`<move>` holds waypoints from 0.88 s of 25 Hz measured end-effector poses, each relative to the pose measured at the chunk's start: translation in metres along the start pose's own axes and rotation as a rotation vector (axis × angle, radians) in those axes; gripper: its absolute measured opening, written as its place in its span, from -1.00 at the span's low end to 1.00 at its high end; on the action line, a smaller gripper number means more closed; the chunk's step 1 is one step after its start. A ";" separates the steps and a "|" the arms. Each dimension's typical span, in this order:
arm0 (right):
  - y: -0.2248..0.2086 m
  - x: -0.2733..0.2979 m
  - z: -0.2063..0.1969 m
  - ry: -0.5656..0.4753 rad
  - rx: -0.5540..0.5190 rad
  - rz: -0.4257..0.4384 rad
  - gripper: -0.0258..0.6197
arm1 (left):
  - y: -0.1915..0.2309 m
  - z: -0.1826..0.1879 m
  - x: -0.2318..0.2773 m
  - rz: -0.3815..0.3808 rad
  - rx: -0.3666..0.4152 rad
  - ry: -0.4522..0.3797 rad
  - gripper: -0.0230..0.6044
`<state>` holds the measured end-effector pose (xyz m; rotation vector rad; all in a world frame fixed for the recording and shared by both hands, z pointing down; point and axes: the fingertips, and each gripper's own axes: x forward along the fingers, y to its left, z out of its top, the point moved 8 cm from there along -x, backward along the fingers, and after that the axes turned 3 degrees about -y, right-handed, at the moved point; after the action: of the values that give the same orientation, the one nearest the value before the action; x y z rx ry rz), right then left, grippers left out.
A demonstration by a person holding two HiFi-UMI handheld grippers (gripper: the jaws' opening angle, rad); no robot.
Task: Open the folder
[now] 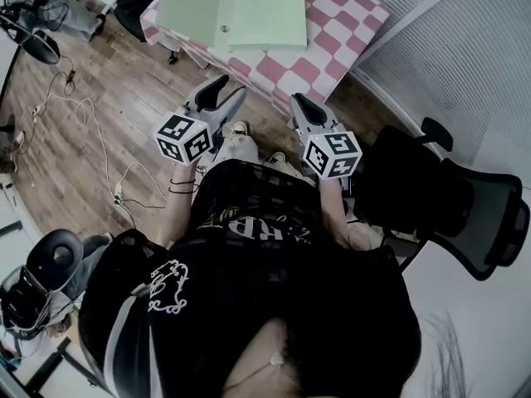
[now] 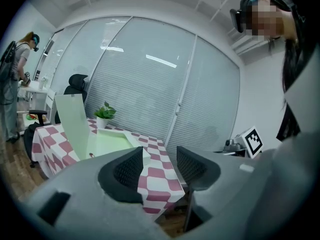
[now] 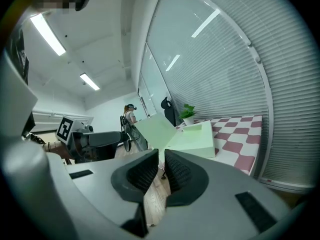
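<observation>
Folder: the pale green folder [image 1: 236, 11] is lying open on the far side of the scene, on the bench [image 1: 340, 44] with the red and white checked cloth. Its cover is swung out to the left, and from your left gripper view that cover stands up at a slant.

Left gripper: you've got the left gripper [image 1: 226, 92] held close to your body, well apart from the bench and pointing towards it. Its marker cube [image 1: 182, 138] faces up at you.

Left fingers: they're spread with a clear gap, and there's nothing in it, just the checked cloth beyond.

Right gripper: the right gripper [image 1: 305, 106] is beside the left one, also near you and short of the bench edge. Its marker cube [image 1: 332, 154] sits just below it.

Right fingers: they're drawn almost together with only a thin slit showing, and nothing is pinched between them.

Bench top: a small potted plant [image 2: 105, 115] stands at the far end, behind the folder.

Right of you: there's a black office chair [image 1: 448, 206] near the blinds.

Floor: it's wood planks [image 1: 75, 139], with loose cables on the left.
</observation>
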<state>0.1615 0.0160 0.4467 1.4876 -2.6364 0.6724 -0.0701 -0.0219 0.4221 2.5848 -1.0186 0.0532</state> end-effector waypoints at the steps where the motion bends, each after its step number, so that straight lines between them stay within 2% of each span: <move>1: 0.001 0.002 0.000 0.001 0.000 0.004 -0.79 | -0.001 0.000 -0.001 -0.002 0.000 0.002 -0.22; 7: 0.019 0.016 0.003 -0.009 0.003 0.016 -0.79 | -0.001 0.002 -0.017 -0.024 -0.001 0.027 -0.22; 15: 0.065 0.022 -0.004 -0.012 0.018 -0.034 -0.79 | 0.004 0.011 -0.073 -0.058 0.081 0.065 -0.22; 22: 0.127 0.013 -0.035 0.002 0.024 -0.091 -0.79 | 0.019 -0.011 -0.129 -0.125 0.032 0.074 -0.22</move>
<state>0.0435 0.0758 0.4368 1.6012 -2.5491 0.6994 -0.1767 0.0531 0.4172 2.6488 -0.8344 0.1334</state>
